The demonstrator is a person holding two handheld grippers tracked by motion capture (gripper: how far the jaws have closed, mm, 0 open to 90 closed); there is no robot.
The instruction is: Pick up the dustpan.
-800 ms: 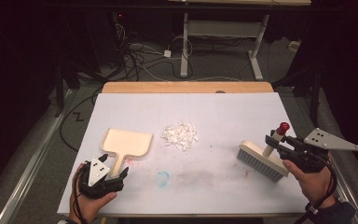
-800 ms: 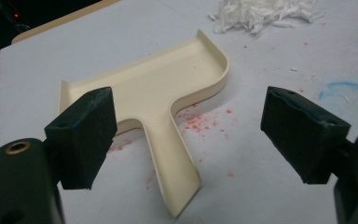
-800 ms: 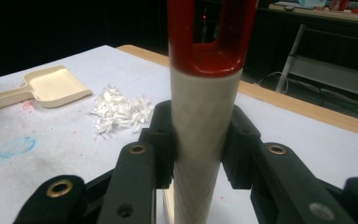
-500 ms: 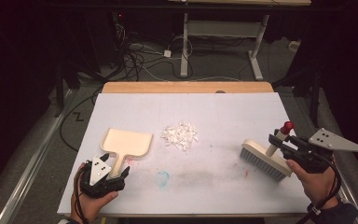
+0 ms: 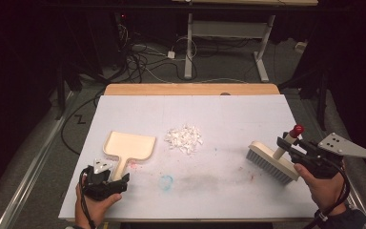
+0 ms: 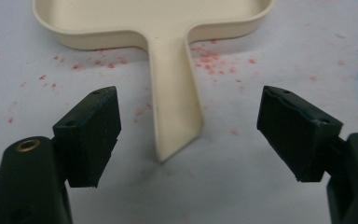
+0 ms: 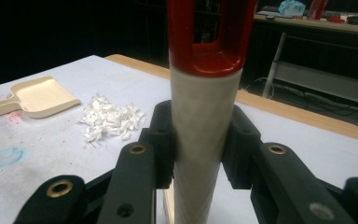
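The white-topped bench (image 5: 228, 119) fills the middle of the high view. At its right edge the brush (image 5: 271, 162) has slid a little lower since a moment ago, its handle pinched tight in the right claw (image 7: 199, 140). Lower left, the cream dustpan (image 5: 129, 145) hasn't budged; the left claw (image 6: 189, 135) stands spread around its handle, not touching. The paper scraps (image 5: 184, 138) wait at centre, so sweeping looks about to begin.

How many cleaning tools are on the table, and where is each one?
2. The cream dustpan lies at the table's left, its handle between the open left gripper jaws, untouched. The brush stands at the right, its handle clamped in the right gripper. Nothing seems hidden.
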